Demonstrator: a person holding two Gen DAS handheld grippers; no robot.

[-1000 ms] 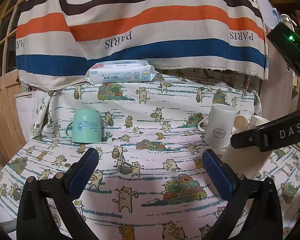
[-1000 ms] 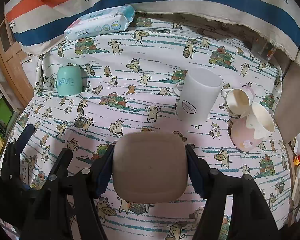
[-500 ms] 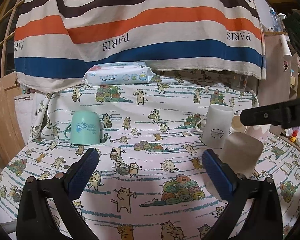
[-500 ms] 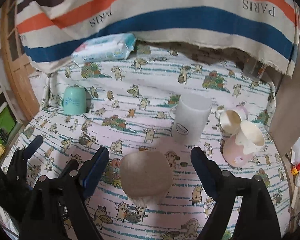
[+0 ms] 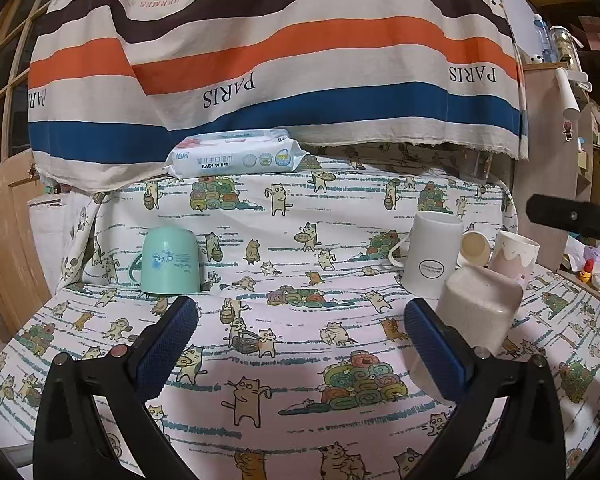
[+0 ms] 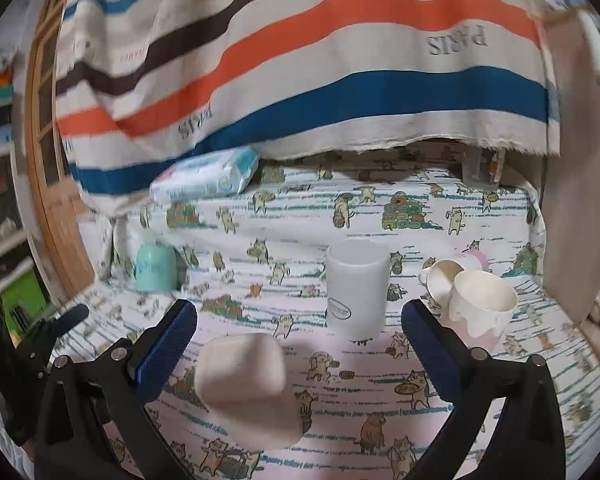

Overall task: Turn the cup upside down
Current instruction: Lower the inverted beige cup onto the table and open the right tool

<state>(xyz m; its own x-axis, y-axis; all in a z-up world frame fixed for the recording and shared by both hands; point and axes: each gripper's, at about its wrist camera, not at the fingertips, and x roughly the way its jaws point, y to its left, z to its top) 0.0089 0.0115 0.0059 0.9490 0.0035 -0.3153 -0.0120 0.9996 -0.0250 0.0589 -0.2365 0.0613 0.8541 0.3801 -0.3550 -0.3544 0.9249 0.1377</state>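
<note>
Plainly, "BABY WIPES" pack (image 5: pixel 236 157), "PARIS" cloth (image 5: pixel 228 88)

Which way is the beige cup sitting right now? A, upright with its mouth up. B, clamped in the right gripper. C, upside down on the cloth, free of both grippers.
C: the beige cup stands base-up on the tablecloth, between the right gripper's open jaws, untouched.
</note>
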